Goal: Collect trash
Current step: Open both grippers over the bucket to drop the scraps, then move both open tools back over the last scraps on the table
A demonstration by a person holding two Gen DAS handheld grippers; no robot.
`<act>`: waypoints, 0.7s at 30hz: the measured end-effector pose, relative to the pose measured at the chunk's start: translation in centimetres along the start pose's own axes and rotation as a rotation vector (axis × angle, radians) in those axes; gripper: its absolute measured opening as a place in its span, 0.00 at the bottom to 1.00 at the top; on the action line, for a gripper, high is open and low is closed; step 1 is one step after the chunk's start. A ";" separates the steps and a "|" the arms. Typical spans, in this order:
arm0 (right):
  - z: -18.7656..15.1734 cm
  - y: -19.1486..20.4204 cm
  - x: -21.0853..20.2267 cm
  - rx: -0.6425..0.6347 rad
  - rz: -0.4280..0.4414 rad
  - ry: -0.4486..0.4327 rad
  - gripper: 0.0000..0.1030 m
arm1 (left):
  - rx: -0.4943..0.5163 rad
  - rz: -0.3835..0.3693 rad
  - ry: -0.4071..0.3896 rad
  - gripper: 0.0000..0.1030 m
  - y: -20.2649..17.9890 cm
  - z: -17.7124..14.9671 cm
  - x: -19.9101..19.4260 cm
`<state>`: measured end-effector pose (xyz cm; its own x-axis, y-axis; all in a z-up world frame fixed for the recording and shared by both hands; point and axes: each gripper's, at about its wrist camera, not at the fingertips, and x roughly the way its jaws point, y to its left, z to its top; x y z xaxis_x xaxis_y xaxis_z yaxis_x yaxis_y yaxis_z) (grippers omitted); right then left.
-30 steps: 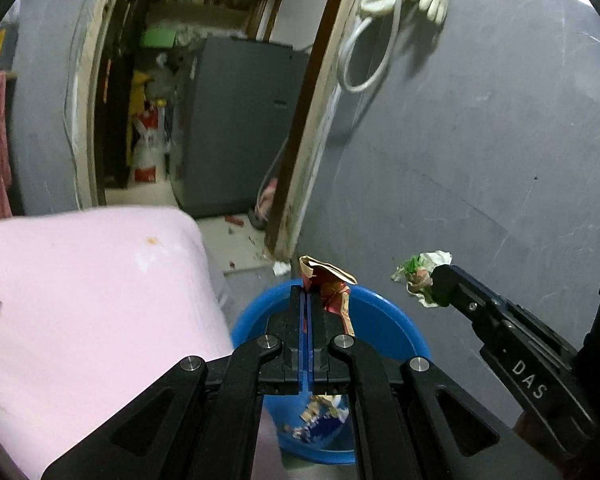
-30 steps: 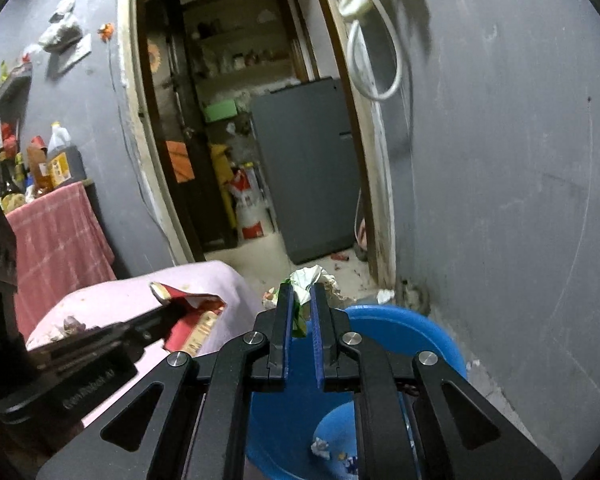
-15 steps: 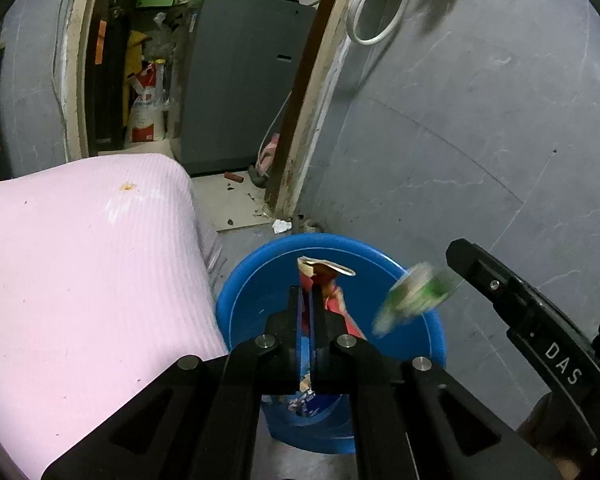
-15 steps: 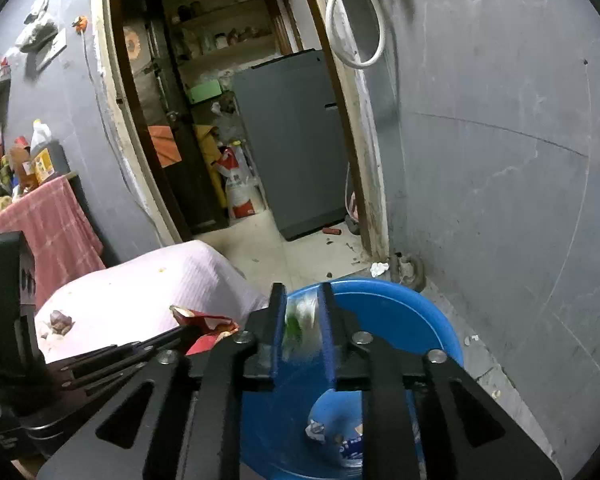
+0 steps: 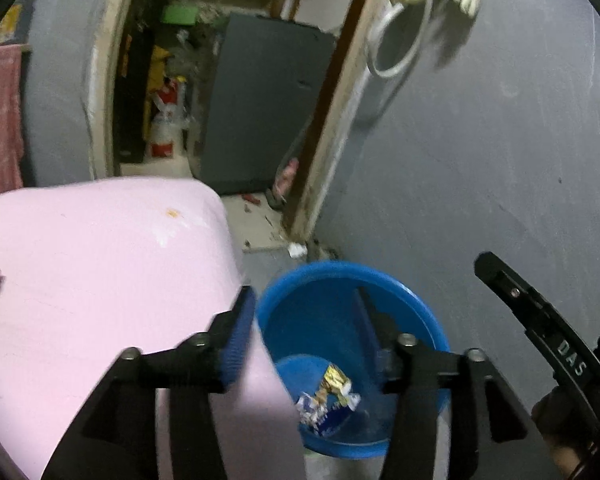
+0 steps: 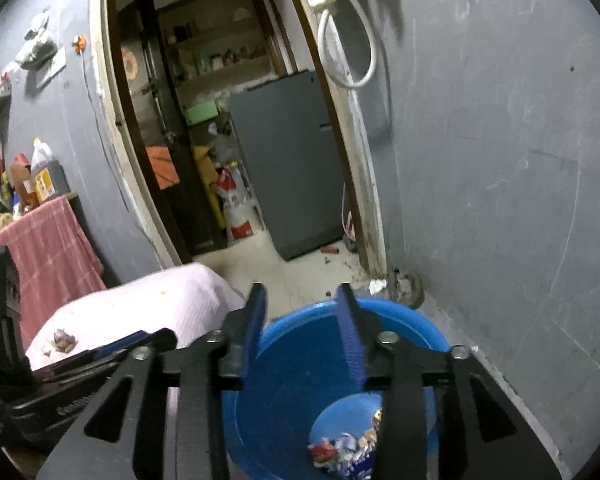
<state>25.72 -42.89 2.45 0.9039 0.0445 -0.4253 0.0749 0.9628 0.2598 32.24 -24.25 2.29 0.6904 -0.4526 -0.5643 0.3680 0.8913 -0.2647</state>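
Observation:
A blue bucket (image 5: pixel 384 280) stands on the floor between a pink cushion (image 5: pixel 100 264) and the grey wall. Several crumpled wrappers (image 5: pixel 328 396) lie at its bottom, also seen in the right wrist view as wrappers (image 6: pixel 340 448). My left gripper (image 5: pixel 304 320) hangs over the bucket's left rim; its jaws are opening with nothing between them. My right gripper (image 6: pixel 303 320) hovers over the bucket (image 6: pixel 404 318), its jaws also opening and empty. Each gripper shows in the other's view: right gripper (image 5: pixel 488 268), left gripper (image 6: pixel 156 340).
A small scrap (image 6: pixel 62 338) lies on the pink cushion (image 6: pixel 160 300). Behind is a doorway with a grey fridge (image 6: pixel 288 160). A white hose (image 6: pixel 348 40) hangs on the wall. A red cloth (image 6: pixel 48 240) with bottles is at the left. A white scrap (image 5: pixel 296 249) lies by the door frame.
Both grippers went from shut to open. The red wrapper left my left jaws and the green-white scrap left my right jaws; both dropped toward the bucket.

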 end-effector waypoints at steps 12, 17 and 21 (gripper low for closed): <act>1.0 3.3 -3.0 -0.034 0.057 -0.218 0.98 | 0.016 0.182 -0.258 0.97 3.6 1.8 -9.0; 1.2 5.6 -4.1 -0.051 0.122 -0.308 1.00 | -0.012 0.227 -0.321 0.98 6.1 1.5 -12.1; 1.3 7.8 -4.7 -0.069 0.180 -0.344 1.00 | -0.015 0.257 -0.367 0.98 7.9 1.5 -14.4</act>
<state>22.63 -35.96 7.54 0.9893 0.1331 -0.0600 -0.1151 0.9639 0.2401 26.13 -10.69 9.46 0.9345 -0.1927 -0.2993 0.1482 0.9751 -0.1650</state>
